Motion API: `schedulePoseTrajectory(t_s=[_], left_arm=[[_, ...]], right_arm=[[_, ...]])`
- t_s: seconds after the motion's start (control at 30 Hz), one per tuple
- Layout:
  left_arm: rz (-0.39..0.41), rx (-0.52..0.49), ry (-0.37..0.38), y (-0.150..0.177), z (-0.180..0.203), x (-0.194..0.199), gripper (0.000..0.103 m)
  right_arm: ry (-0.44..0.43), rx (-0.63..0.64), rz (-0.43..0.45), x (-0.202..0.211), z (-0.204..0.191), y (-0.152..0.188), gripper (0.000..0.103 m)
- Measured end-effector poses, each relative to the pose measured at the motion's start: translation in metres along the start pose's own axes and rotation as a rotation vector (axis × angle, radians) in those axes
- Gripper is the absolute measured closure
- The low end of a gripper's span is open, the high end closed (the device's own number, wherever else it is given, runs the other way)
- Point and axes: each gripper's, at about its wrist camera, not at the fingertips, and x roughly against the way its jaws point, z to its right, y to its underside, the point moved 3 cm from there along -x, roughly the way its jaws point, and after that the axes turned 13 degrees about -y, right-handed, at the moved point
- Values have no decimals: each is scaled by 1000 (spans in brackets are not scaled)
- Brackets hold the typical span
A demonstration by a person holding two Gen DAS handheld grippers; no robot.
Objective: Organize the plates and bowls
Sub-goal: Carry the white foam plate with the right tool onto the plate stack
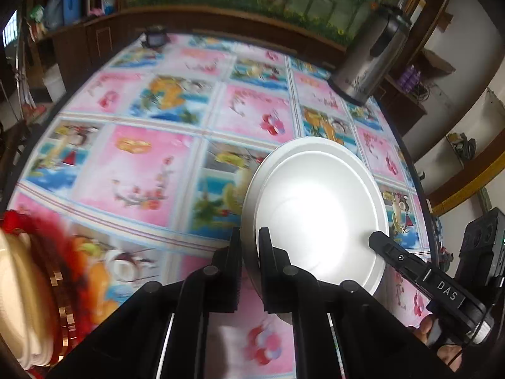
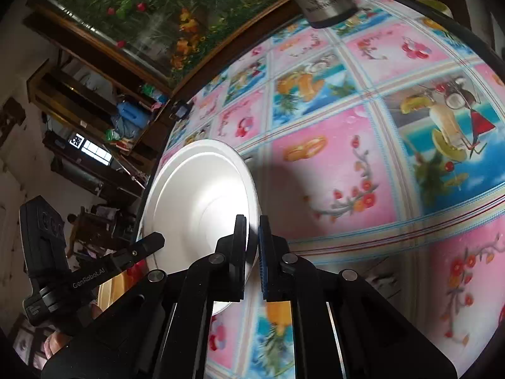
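We hold the white plate [image 1: 318, 208] tilted above the counter [image 1: 142, 164], our left gripper [image 1: 249, 246] and right gripper [image 2: 251, 237] each with jaws pinching opposite rims.

A round table [image 1: 151, 164] under a floral cloth carries a steel flask [image 1: 369, 60].

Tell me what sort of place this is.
Most likely a lived-in home dining room. A round table wears a fruit-and-flower print cover, a steel thermos stands on it, and cluttered wooden shelves line the wall. Both grippers, left and right, clamp a white plate.
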Motion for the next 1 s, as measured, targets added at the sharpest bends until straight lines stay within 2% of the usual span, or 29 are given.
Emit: schedulePoseTrajectory(t_s=[0.27, 0.4, 0.63, 0.73, 0.83, 1.0], left_arm=[[106, 64, -18, 8, -61, 50, 95], [160, 110, -44, 16, -103, 83, 95], [214, 118, -186, 29, -186, 131, 93], [211, 100, -267, 32, -216, 143, 93], [188, 83, -308, 37, -233, 139, 92], [66, 119, -278, 53, -258, 104, 90]], right_arm=[[-17, 130, -12, -11, -76, 15, 97], [-62, 185, -44, -27, -121, 27, 97], [-162, 288, -122, -70, -206, 59, 97], [-188, 314, -175, -97, -233, 78, 96], [-192, 326, -227, -121, -247, 94, 96], [-161, 313, -306, -152, -242, 111, 96]])
